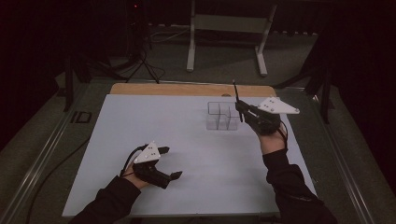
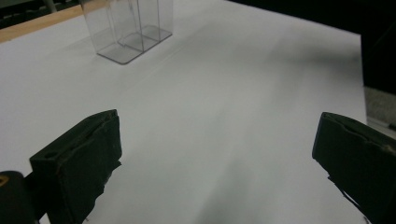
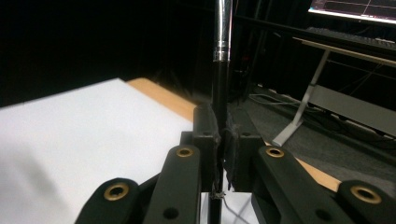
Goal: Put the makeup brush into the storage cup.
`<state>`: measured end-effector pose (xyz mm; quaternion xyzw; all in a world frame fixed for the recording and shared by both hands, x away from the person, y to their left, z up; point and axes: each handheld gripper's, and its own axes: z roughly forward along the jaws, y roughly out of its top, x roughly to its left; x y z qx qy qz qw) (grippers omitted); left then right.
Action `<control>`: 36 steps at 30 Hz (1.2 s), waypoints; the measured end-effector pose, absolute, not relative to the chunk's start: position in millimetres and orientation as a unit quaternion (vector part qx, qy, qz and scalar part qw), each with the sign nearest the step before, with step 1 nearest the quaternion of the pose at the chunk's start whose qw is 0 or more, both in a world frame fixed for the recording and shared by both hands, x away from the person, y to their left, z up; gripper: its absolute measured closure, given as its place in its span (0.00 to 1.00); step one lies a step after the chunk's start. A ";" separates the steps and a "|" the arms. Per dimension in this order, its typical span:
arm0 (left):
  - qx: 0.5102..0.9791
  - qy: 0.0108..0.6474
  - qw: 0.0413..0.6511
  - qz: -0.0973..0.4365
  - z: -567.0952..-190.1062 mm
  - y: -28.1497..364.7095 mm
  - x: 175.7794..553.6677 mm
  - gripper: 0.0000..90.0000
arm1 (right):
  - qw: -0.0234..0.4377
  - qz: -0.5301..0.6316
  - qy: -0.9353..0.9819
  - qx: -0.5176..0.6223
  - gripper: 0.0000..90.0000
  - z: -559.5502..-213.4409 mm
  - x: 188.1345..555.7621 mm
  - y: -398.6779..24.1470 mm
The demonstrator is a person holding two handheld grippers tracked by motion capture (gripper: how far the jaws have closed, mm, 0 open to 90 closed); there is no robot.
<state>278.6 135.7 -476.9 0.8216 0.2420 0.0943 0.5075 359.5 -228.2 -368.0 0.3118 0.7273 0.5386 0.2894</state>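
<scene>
One clear plastic organizer (image 1: 222, 116) with several compartments stands on the white bench (image 1: 140, 121). One black pen (image 3: 220, 93) is clamped upright in the right claw (image 1: 239, 108), raised beside the organizer. The left claw (image 1: 169, 163) hangs apart, empty. No legible writing.

No readable text, label, brand, number or sign is showing anywhere. The screen (image 3: 355, 9) in the right gripper view is displaying only thin coloured lines, too small and blurred to be read as writing.
</scene>
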 end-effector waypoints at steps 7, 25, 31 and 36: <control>0.815 0.254 0.513 0.092 -487.3 139.6 278.6 0.03 | 0.286 0.556 0.705 0.335 0.93 -368.4 375.2 -219.9; 0.809 0.257 0.520 0.096 -492.7 142.2 278.8 0.03 | 0.290 0.592 0.653 0.373 0.93 -378.8 410.3 -215.6; 0.811 0.254 0.519 0.093 -493.2 140.9 278.5 0.03 | 0.284 0.598 0.640 0.389 0.93 -388.4 421.1 -213.0; 0.812 0.253 0.519 0.090 -494.3 140.2 278.0 0.03 | 0.276 0.597 0.638 0.400 0.93 -399.6 429.9 -209.1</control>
